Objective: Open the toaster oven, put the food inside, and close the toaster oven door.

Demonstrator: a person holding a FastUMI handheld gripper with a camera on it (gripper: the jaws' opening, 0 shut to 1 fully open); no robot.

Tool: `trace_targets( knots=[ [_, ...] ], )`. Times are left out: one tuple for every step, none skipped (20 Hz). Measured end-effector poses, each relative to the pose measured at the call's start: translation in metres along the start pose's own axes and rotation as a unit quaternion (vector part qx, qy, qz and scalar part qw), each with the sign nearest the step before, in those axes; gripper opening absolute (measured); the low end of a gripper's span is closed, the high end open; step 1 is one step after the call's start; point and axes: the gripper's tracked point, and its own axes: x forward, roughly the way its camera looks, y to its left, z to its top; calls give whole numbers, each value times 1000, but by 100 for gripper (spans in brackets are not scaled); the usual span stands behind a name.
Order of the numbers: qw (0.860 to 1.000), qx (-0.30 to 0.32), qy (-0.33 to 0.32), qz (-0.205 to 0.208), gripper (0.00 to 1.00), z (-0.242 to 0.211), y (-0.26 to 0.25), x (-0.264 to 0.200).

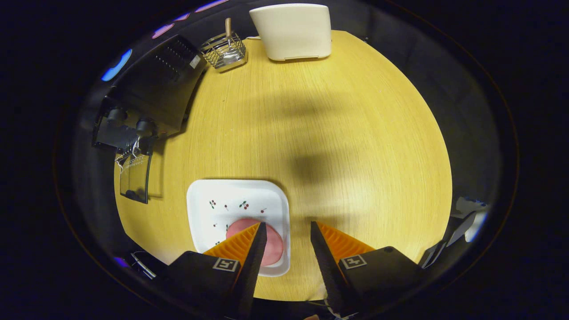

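Wooden tabletop (346,133) carries the toaster oven (151,93) at its far left corner, door already down. I hold the gripper (288,229) released above the plate (213,195) at the near edge, ready for the pink food (273,249).

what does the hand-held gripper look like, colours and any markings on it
The hand-held gripper has two long fingers that taper to narrow tips. Each finger has an orange ribbed face and a black inner edge. Behind them sit black blocky mounts, and each mount carries a small square black-and-white tag. No cables or sleeves can be made out.
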Motion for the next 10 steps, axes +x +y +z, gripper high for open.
trace_targets(
  knots=[
    [1000,5,0,0,50,0,2,6],
    [1000,4,5,-2,41,0,2,6],
    [1000,-5,15,-13,40,-5,-3,9],
    [1000,0,5,-3,44,3,0,10],
    [1000,11,8,2,32,1,1,10],
    [1000,26,8,15,22,0,2,9],
    [998,43,10,33,22,1,0,12],
    [997,55,14,59,9,-3,1,10],
    [994,75,14,79,6,-8,-2,5],
    [991,100,10,92,5,-10,-4,2]
  ],
)
